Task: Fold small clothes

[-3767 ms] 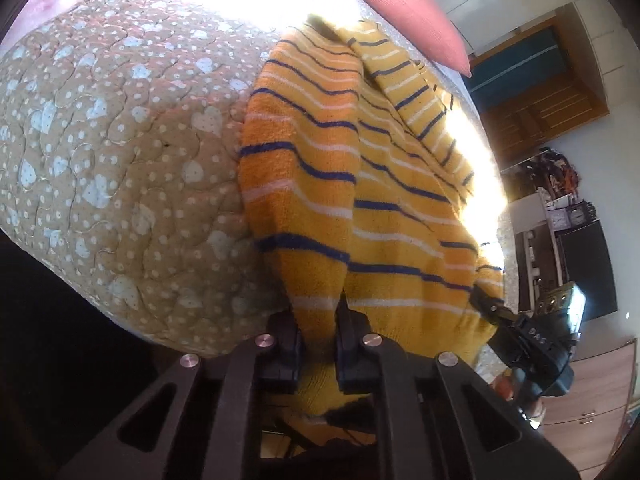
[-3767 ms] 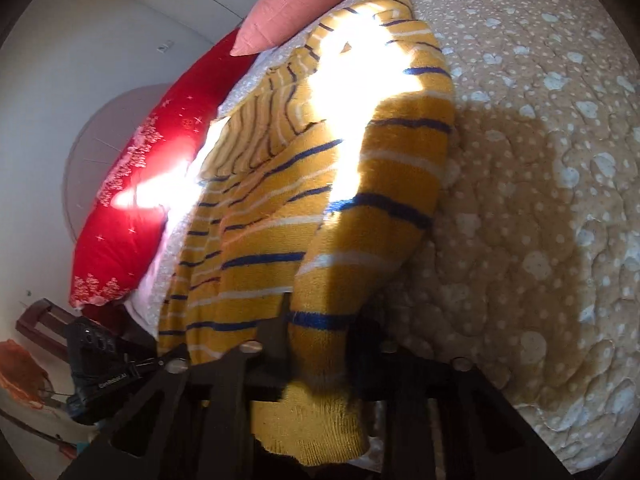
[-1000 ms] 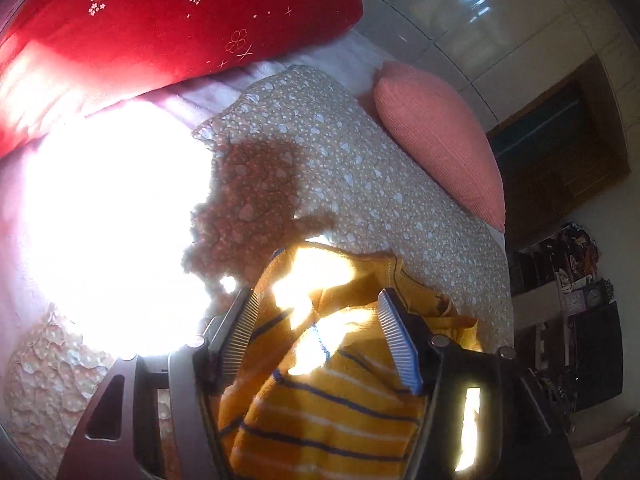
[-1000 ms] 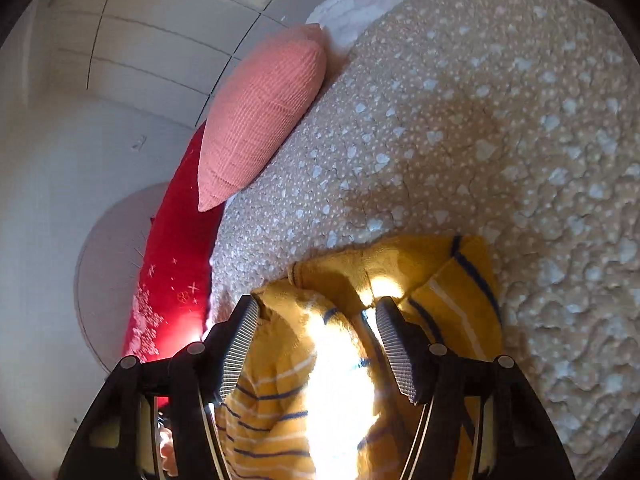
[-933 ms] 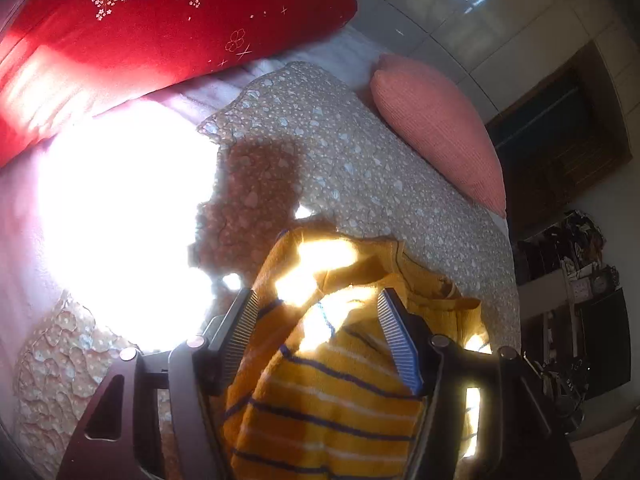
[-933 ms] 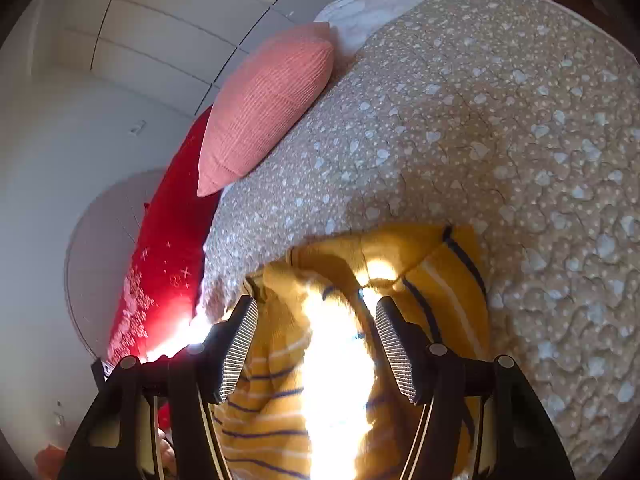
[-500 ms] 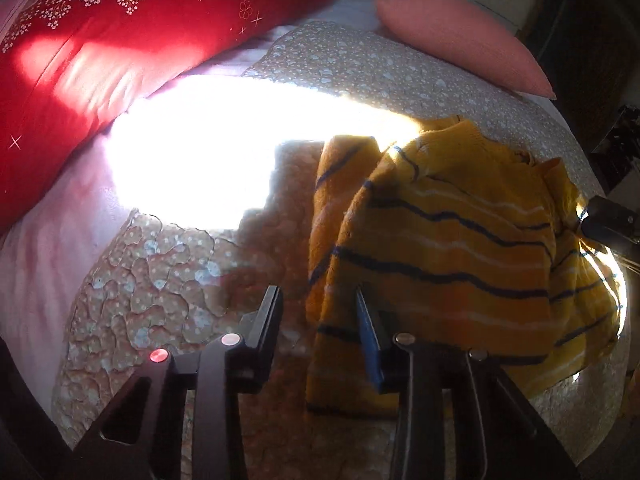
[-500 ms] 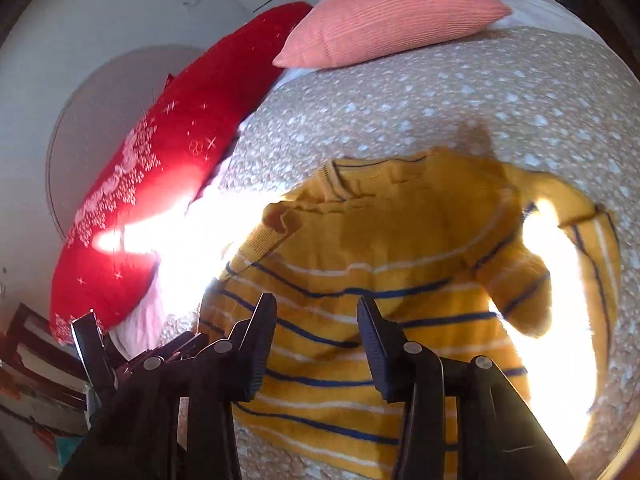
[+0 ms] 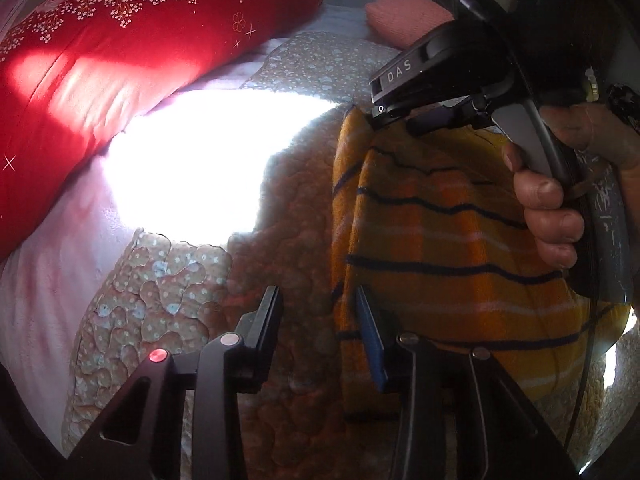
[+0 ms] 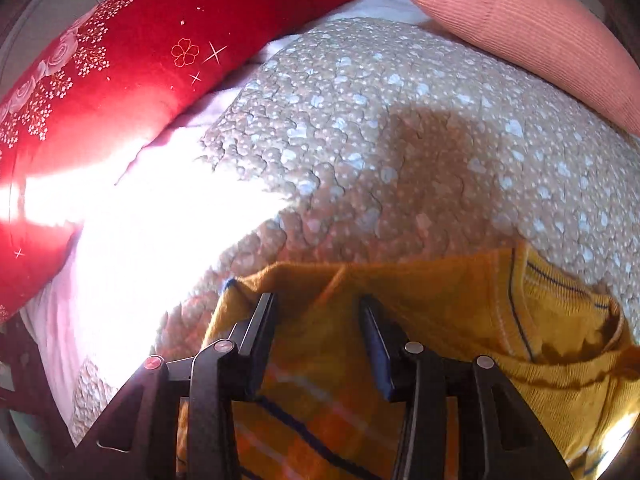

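A yellow-orange knit sweater with dark blue and white stripes (image 9: pixel 440 240) lies folded on the dotted beige quilt (image 9: pixel 160 280). My left gripper (image 9: pixel 318 312) is open at the sweater's near left edge, its right finger touching the fabric, nothing between the jaws. My right gripper (image 10: pixel 316 320) is open over the sweater's top edge (image 10: pixel 360 280), near the collar (image 10: pixel 560 320). In the left wrist view the right gripper's body and the hand holding it (image 9: pixel 460 68) sit above the sweater's far end.
A large red embroidered pillow (image 9: pixel 120 48) lies along the left. A pink ribbed cushion (image 10: pixel 520 28) lies at the far right. A white sheet in a blown-out patch of sunlight (image 9: pixel 192 160) lies between the pillow and quilt.
Both grippers let go of the sweater and stand open. The left has dropped to the sweater's left edge. The right has moved to the sweater's top left corner.
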A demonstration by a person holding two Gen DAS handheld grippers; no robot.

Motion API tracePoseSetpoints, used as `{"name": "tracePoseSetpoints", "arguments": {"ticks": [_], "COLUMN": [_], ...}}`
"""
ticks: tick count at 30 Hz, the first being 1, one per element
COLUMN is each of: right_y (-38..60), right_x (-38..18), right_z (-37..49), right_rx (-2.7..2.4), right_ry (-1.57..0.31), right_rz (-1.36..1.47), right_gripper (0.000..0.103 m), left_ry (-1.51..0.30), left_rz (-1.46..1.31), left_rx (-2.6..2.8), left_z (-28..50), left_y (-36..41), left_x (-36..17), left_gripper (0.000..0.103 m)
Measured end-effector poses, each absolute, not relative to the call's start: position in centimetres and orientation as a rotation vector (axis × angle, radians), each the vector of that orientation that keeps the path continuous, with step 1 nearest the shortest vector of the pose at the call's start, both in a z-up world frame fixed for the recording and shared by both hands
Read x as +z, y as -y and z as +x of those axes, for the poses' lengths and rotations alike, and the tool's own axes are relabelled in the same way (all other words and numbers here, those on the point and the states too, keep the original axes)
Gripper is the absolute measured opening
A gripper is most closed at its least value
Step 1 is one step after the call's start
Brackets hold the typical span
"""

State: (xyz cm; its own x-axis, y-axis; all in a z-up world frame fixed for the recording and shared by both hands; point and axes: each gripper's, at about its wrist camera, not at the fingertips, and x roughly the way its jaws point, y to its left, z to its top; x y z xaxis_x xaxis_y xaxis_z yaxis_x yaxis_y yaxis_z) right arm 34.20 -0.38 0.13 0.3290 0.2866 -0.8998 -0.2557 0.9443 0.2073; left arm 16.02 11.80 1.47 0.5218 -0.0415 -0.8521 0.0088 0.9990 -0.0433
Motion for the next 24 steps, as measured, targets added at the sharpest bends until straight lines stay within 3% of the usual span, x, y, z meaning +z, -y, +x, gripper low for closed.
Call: {"name": "tracePoseSetpoints", "arguments": {"ticks": [9,17,19,20,24], "right_y": [8.5,21.4,24.1,25.3,29.0], "right_x": [5.8,1.9,1.7,2.0,3.2], "right_z": [25.9,22.7,22.8,22.9,22.8], "right_rx": [0.327,-0.090,-0.247,-0.284,-0.322], "right_ry": [-1.093,-1.169,-1.132,-1.108,-1.110], "right_rz": [0.067,-0.200,-0.281,-0.268,-0.101], "right_gripper": [0.047,0.043,0.055,0.068,0.069], "left_ry": [-0.971,-0.966,-0.967,-0.967,-0.960], "left_rz": [-0.110,-0.163,-0.181,-0.184,-0.185], "left_rx": [-0.043,-0.041,-0.051,-0.052,-0.050], "left_z": [9.9,4.2,3.3,3.0,1.7], "left_y": [-13.0,-12.1,-11.9,-11.8,-11.4], "left_x": [5.5,7.0,7.3,7.4,8.1], "left_gripper": [0.042,0.050,0.050,0.050,0.050]}}
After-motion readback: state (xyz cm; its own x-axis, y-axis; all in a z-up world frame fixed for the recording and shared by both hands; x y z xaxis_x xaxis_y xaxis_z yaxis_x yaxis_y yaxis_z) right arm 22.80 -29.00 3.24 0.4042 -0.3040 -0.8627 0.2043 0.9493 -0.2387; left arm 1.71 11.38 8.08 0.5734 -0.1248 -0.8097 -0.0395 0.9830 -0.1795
